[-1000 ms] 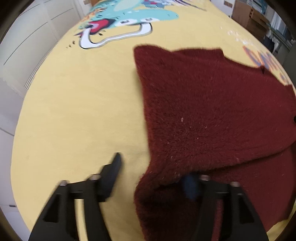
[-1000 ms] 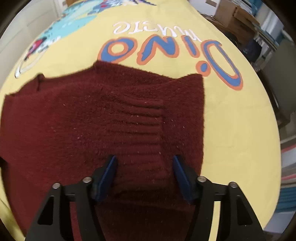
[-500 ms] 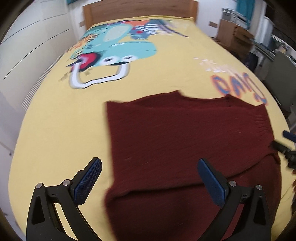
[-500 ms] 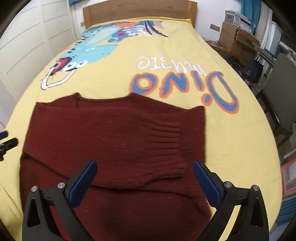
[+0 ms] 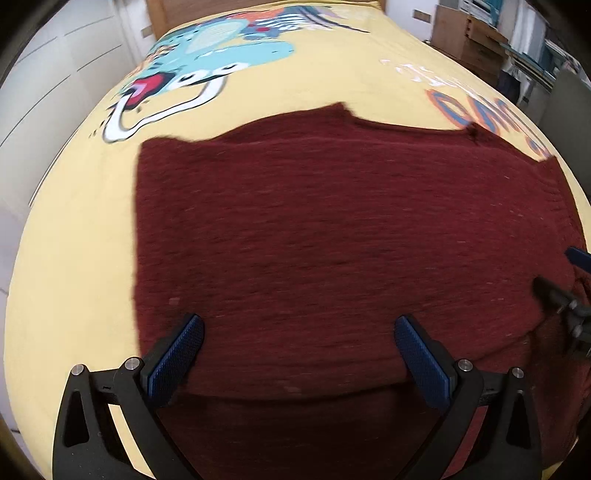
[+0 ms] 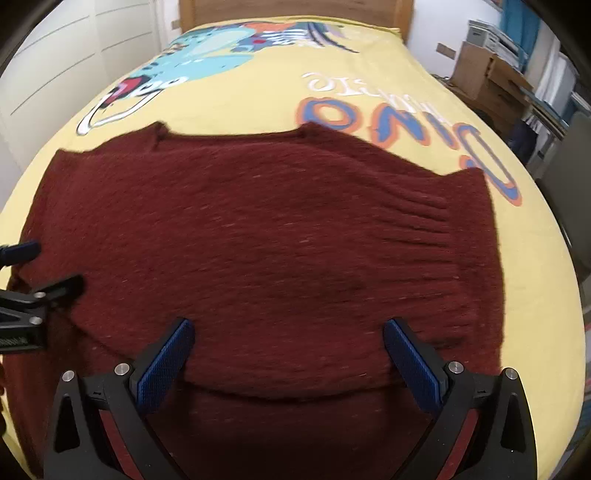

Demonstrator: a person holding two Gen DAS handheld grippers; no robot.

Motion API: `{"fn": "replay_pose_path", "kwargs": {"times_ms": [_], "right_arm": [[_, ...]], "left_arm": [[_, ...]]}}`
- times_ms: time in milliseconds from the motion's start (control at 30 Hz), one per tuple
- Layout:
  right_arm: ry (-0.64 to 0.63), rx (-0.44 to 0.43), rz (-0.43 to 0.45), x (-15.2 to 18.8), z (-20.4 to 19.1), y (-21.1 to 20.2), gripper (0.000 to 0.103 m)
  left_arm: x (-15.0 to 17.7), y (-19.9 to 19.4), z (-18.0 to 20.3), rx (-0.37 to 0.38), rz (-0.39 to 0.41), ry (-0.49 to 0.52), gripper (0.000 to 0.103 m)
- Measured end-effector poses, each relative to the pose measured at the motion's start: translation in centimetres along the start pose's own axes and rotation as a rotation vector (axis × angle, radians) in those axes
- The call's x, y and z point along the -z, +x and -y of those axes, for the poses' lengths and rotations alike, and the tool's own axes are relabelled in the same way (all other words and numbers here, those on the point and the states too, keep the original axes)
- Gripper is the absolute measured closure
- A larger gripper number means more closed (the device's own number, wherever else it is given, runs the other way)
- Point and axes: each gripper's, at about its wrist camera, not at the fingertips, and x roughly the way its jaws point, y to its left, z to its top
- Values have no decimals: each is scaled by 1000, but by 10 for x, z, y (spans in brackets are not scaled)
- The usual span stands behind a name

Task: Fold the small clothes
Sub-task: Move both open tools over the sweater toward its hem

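Sweater (image 5: 332,229) near hem cut off by the bottom edge, right tongs (image 5: 569,291) half out of frame

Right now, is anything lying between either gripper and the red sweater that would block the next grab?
Nothing visible does. The left gripper and right gripper both hang open directly over the dark red sweater, which lies partly folded on the yellow bedspread. No other item rests on the knit.

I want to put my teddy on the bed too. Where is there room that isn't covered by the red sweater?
The yellow bedspread is bare beyond the sweater, around the dinosaur picture toward the headboard. A bare strip also runs along the sweater's left edge. The near middle is crowded: the sweater fills it, with the left gripper and right gripper open over it.
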Motion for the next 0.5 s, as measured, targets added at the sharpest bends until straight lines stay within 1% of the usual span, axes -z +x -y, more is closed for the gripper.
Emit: {"fn": "replay_pose_path", "kwargs": {"times_ms": [100, 167, 267, 300, 367, 433, 500], "right_arm": [[36, 18, -8, -1, 21, 3, 1], [71, -3, -13, 1, 33, 4, 1], [105, 16, -14, 7, 47, 5, 1], [133, -2, -8, 9, 53, 6, 1], [160, -29, 7, 14, 57, 9, 1], [150, -19, 12, 15, 54, 9, 1], [147, -18, -4, 12, 53, 9, 1]], "left_arm": [[2, 6, -17, 23, -8, -30, 1], [2, 7, -17, 30, -5, -29, 1], [1, 10, -21, 60, -6, -52, 1], [1, 10, -22, 66, -2, -57, 1], [0, 10, -23, 65, 4, -59, 1], [0, 8, -20, 54, -5, -42, 1], [0, 2, -15, 54, -24, -25, 1]]}}
